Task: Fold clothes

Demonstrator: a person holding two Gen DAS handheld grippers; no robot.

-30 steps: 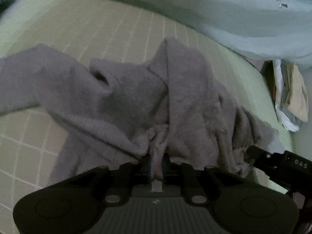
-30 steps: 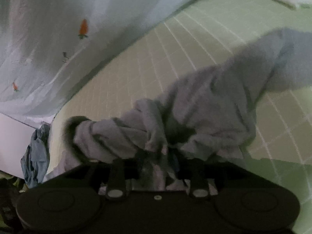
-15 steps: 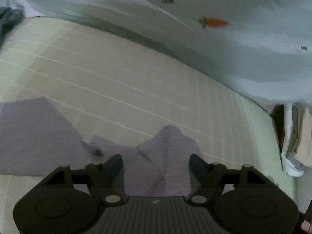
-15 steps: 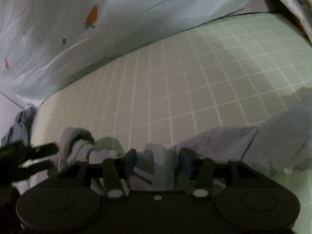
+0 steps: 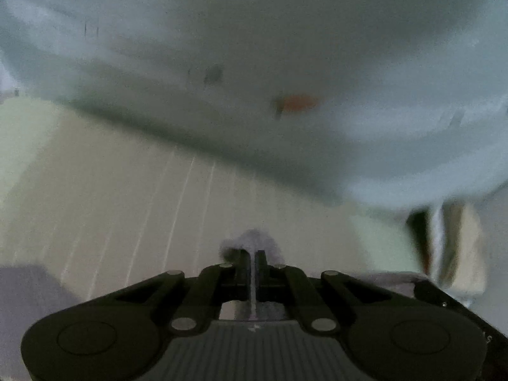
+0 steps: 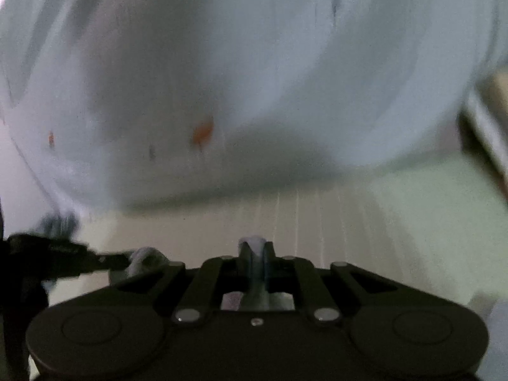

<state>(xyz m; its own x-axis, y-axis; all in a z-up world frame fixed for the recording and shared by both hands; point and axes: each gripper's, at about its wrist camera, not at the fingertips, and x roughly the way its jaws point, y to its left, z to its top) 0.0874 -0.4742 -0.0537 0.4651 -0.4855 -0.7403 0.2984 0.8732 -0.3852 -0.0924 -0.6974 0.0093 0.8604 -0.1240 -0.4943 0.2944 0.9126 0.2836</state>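
Pinching a thin fold of grey garment (image 5: 254,241), the left gripper (image 5: 253,258) has its two fingers pressed nearly together, with only a tuft of the cloth poking up past the tips. More of the same grey fabric shows at the lower left edge of the left wrist view and again low on the right, beside the gripper body. The right gripper (image 6: 255,252) is likewise clamped on a small bunch of the garment (image 6: 252,243), a pale fold standing up between its fingers. In the right wrist view the left gripper comes in from the left edge, a bit of cloth at its tip.

Both views are motion-blurred. Ahead of each gripper lies a pale green mattress cover (image 5: 152,197) marked with white grid lines, and the stretch of it in front of the fingers is open and bare. That open surface ends at a pale blue sheet (image 5: 285,47) printed with small orange carrots, which rises like a wall along the far edge. At the right rim of the left wrist view a stack of folded cloths (image 5: 457,247) in cream and white sits at the mattress edge. A dark bluish bundle (image 6: 58,222) shows at the far left of the right wrist view, too blurred to tell apart.
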